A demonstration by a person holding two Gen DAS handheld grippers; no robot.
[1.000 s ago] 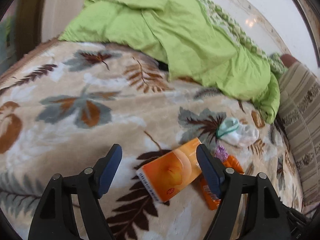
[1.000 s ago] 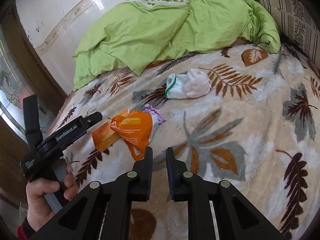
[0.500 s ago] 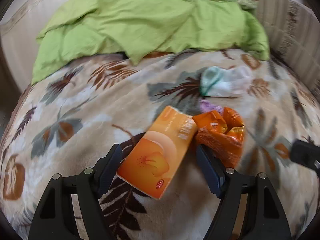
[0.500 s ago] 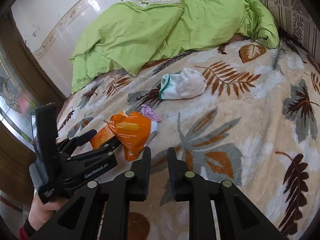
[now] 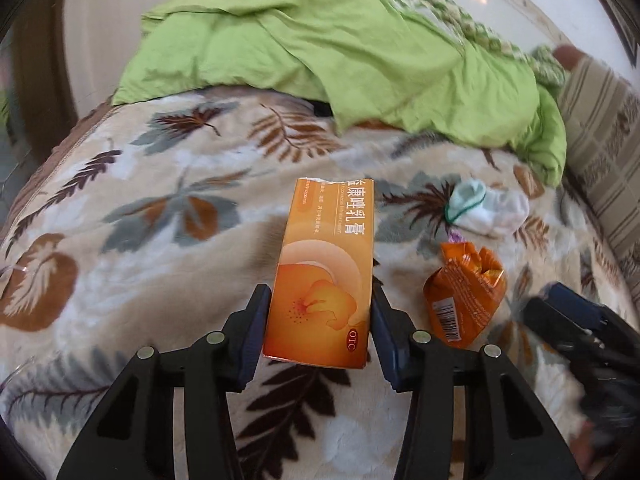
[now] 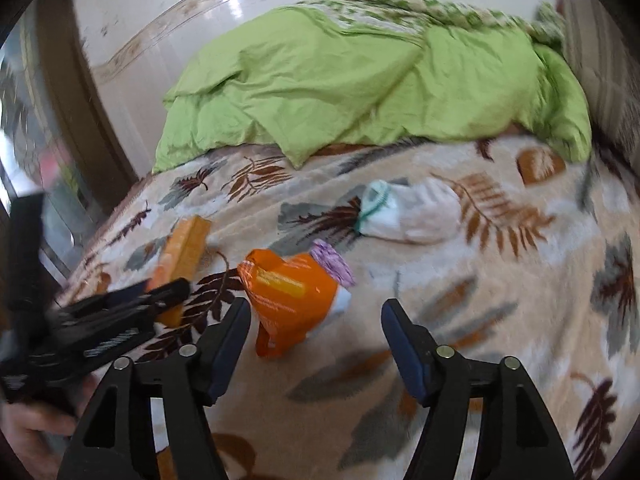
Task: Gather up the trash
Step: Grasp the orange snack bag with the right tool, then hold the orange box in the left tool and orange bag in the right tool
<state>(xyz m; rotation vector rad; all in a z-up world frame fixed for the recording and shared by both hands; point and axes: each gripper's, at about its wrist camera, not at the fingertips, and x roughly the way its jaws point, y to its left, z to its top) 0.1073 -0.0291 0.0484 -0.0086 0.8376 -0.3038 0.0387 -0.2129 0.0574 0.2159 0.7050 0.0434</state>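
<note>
An orange medicine box (image 5: 328,264) lies lengthwise on the leaf-patterned blanket (image 5: 120,240). My left gripper (image 5: 319,292) is closing on it, and both pads touch its near end. To the right of the box lies a crumpled orange wrapper (image 5: 464,296) with a purple scrap (image 5: 454,236) behind it. In the right wrist view the wrapper (image 6: 288,296) sits just ahead of my right gripper (image 6: 316,304), close to its left finger. That gripper's jaws are opening with nothing pressed between them. The box (image 6: 184,248) and the left gripper (image 6: 120,312) show at the left.
A white sock with a green cuff (image 6: 412,216) lies further back on the blanket. A bunched green duvet (image 6: 360,88) covers the far side by the wall. A striped pillow (image 5: 600,128) borders the right. A person's hand (image 6: 32,432) holds the left gripper.
The left jaws have narrowed onto the orange box, which now points straight away between them. The right jaws went from shut to wide apart, and the wrapper sits closer to them.
</note>
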